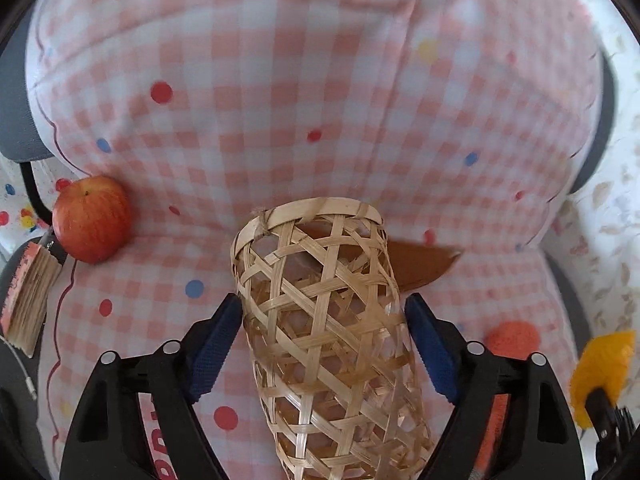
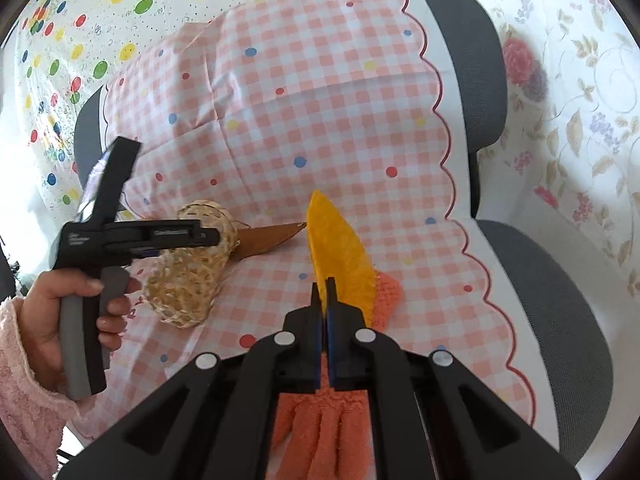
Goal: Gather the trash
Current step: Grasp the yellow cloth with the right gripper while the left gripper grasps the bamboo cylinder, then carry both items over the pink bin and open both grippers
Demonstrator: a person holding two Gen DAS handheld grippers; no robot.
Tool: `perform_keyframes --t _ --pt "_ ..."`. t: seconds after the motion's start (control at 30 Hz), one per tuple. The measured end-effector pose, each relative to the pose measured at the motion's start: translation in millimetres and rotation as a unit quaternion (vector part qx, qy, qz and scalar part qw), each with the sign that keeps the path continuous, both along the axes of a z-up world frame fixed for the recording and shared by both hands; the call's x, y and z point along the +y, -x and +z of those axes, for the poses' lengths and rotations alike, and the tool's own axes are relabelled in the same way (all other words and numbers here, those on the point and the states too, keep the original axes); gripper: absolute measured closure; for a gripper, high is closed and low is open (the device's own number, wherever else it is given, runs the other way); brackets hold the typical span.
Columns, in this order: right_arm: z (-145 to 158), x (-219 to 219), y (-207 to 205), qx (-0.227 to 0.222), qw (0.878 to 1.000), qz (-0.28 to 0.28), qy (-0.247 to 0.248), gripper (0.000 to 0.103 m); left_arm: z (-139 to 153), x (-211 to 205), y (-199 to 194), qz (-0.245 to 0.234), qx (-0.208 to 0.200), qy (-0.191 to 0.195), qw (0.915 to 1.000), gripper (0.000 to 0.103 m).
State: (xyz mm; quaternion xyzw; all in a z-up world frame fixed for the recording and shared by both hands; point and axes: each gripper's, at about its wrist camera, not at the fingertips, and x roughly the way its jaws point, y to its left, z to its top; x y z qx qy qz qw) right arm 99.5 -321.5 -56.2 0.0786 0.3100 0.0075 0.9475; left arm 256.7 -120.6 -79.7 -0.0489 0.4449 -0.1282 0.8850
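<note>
A woven bamboo basket (image 1: 320, 312) lies on its side on the checked cloth, mouth facing away. My left gripper (image 1: 324, 320) has its blue pads on both sides of it, shut on the basket; it also shows in the right wrist view (image 2: 188, 264). A brown dry leaf (image 1: 420, 264) lies just beyond the basket's mouth, also seen in the right wrist view (image 2: 268, 240). My right gripper (image 2: 325, 292) is shut on a yellow leaf (image 2: 336, 248) and holds it above the cloth, right of the basket.
A red apple (image 1: 92, 220) sits at the left on the pink checked cloth (image 1: 280, 100) that covers a grey chair (image 2: 552, 304). A paintbrush (image 1: 28, 292) lies at the far left. An orange knitted cloth (image 2: 320, 428) lies under my right gripper.
</note>
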Motion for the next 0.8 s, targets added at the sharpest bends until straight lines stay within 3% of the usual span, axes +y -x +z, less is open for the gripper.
perform_keyframes --t 0.13,0.27,0.37,0.53,0.8 --pt "6 6 12 -0.002 1.000 0.004 -0.008 0.101 18 3 41 -0.030 -0.058 0.000 0.9979 0.025" --pt "14 13 30 -0.002 0.999 0.016 -0.036 0.101 37 5 107 -0.076 -0.098 0.009 0.9922 0.026" --pt "18 22 55 -0.011 1.000 0.010 -0.019 0.101 46 9 153 -0.095 -0.137 0.005 0.9860 0.025" --pt "14 24 100 -0.013 0.999 -0.011 -0.029 0.101 41 17 204 -0.116 -0.142 0.022 0.9827 0.025" --pt "15 15 173 -0.005 0.997 -0.074 -0.006 0.101 35 -8 267 -0.185 -0.156 0.029 0.9698 0.025"
